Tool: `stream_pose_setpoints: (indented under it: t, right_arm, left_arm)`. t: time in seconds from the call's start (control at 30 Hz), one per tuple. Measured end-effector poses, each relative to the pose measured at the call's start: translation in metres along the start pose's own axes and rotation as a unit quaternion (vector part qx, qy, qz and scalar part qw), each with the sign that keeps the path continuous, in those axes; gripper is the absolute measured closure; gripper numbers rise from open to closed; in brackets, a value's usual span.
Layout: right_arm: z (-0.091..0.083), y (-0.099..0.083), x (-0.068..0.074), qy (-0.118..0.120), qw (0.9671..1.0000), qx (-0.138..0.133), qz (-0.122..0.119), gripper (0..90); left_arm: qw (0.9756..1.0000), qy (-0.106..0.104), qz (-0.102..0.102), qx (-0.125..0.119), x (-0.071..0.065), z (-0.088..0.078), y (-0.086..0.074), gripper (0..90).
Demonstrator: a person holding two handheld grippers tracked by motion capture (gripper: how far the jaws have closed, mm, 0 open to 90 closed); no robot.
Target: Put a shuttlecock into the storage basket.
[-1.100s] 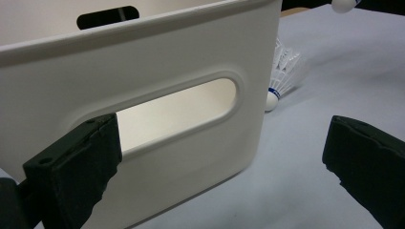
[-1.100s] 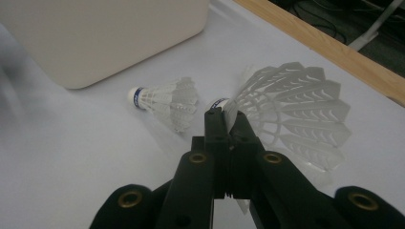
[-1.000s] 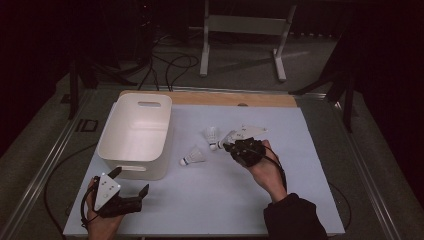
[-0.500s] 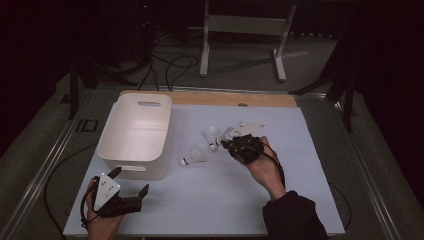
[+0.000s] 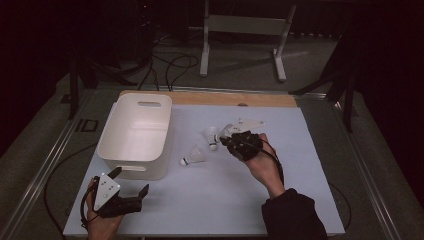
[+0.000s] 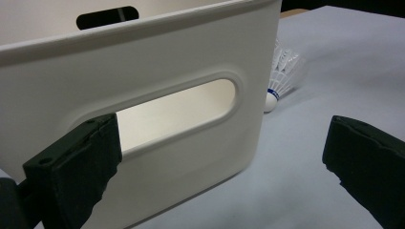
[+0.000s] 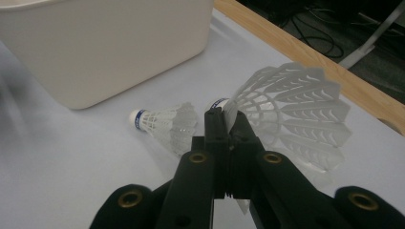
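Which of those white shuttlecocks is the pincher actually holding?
The one farther from the bin: the right gripper pinches this shuttlecock by its skirt. The other shuttlecock lies free.

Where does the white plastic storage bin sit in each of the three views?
High view: the white plastic storage bin stands left of centre on the table.
Left gripper view: its slotted handle wall takes up the left and centre.
Right gripper view: its side is at upper left.
Shared landmark: the blue-banded white shuttlecock lying beside it.
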State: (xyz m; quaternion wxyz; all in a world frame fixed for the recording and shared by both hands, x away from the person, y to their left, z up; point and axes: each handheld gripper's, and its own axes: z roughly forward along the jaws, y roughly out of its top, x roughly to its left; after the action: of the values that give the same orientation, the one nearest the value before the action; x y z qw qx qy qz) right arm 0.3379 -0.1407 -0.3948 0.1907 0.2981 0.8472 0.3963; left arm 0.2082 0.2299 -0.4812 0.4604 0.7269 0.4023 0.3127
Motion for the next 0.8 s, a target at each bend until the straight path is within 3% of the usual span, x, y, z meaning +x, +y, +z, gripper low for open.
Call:
stream_pose_setpoints:
  t: [0.8]
  right_arm:
    - [0.003,0.016,0.002,-0.001,1.0000,-0.008,-0.005,89.4]
  left_arm:
    - [1.0000,0.003,-0.001,-0.001,0.000,0.000,0.000,0.0]
